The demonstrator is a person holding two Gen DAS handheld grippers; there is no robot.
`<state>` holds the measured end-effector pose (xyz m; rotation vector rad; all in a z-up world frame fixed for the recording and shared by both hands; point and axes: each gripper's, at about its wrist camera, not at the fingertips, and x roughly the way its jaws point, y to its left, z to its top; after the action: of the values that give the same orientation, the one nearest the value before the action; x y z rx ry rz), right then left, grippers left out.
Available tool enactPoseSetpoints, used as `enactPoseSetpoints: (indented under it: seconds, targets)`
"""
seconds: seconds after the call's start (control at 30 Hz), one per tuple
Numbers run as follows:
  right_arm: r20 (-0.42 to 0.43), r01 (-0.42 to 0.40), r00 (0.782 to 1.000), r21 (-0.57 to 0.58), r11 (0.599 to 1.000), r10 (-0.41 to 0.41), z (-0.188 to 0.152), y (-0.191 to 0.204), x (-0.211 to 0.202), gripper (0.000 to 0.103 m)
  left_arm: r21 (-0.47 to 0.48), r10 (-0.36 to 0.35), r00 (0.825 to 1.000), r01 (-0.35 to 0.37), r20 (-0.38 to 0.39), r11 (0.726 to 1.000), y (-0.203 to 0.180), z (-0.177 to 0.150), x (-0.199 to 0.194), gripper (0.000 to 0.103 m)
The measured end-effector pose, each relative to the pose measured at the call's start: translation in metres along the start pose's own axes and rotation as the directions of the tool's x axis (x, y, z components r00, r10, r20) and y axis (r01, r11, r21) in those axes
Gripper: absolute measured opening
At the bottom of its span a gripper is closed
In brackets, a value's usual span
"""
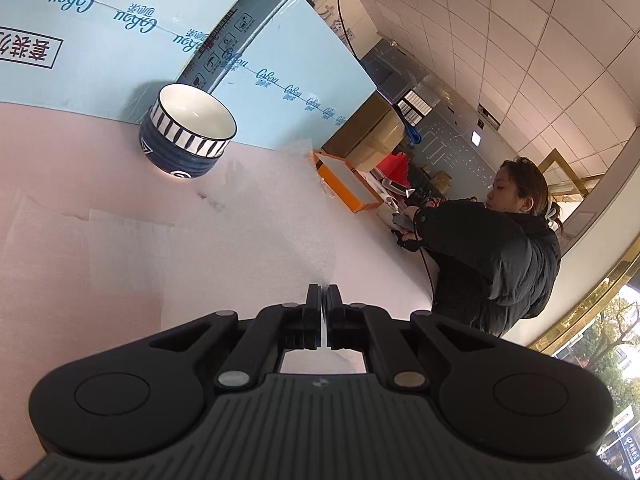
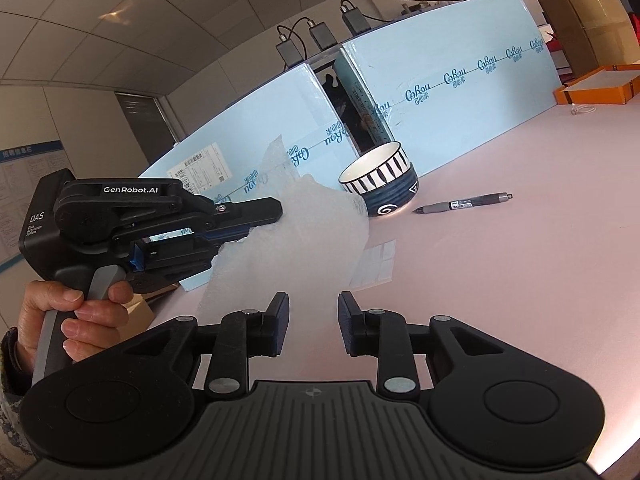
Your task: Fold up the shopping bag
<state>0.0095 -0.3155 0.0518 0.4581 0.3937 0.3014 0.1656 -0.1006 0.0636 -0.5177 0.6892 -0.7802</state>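
The shopping bag (image 2: 296,240) is thin, translucent white plastic. My left gripper (image 1: 324,300) is shut on an edge of it and holds it lifted off the pink table; from the right wrist view that gripper (image 2: 276,210) sits at the left, held by a hand, with the bag hanging from its tip. The bag's lower part (image 1: 120,248) lies flat on the table. My right gripper (image 2: 313,312) is open and empty, just in front of the hanging bag, with the fingers either side of its lower edge.
A blue and white striped bowl (image 2: 380,184) stands on the pink table (image 2: 520,280) behind the bag. A grey marker pen (image 2: 464,204) lies right of it. Light-blue boxes (image 2: 460,80) wall the far side. An orange tray (image 2: 596,88) and a seated person (image 1: 500,248) are farther off.
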Motion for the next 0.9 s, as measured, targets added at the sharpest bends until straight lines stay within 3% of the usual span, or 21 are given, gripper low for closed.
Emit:
enactPoseSetpoints:
  seconds: [0.13, 0.27, 0.47, 0.57, 0.73, 0.9]
  targets:
    - [0.013, -0.002, 1.000, -0.002, 1.000, 0.002, 0.006, -0.002, -0.007, 0.031, 0.007, 0.063, 0.997, -0.063, 0.035, 0.998, 0.007, 0.002, -0.023, 0.016]
    - [0.007, -0.067, 0.998, -0.036, 0.997, 0.068, 0.009, 0.014, -0.014, 0.034, -0.029, 0.085, 0.996, -0.084, 0.033, 0.996, 0.017, -0.002, -0.026, 0.016]
    - [-0.010, -0.141, 0.990, -0.113, 0.984, 0.141, 0.010, 0.041, -0.023, 0.042, 0.001, 0.028, 0.998, -0.028, -0.048, 1.000, -0.003, -0.012, 0.012, 0.015]
    - [-0.039, -0.126, 0.992, -0.144, 0.982, 0.121, 0.006, 0.045, -0.023, 0.042, 0.029, 0.010, 0.997, -0.008, -0.073, 1.000, -0.015, -0.013, 0.025, 0.016]
    - [-0.085, -0.012, 0.996, -0.110, 0.994, 0.003, 0.000, 0.028, -0.016, 0.042, 0.071, -0.014, 0.995, 0.021, -0.098, 0.997, -0.037, -0.014, 0.043, 0.016]
    - [-0.092, 0.050, 0.994, -0.083, 0.995, -0.058, -0.004, 0.009, -0.029, 0.045, 0.082, 0.011, 0.999, -0.008, -0.043, 0.997, -0.040, -0.009, 0.028, 0.022]
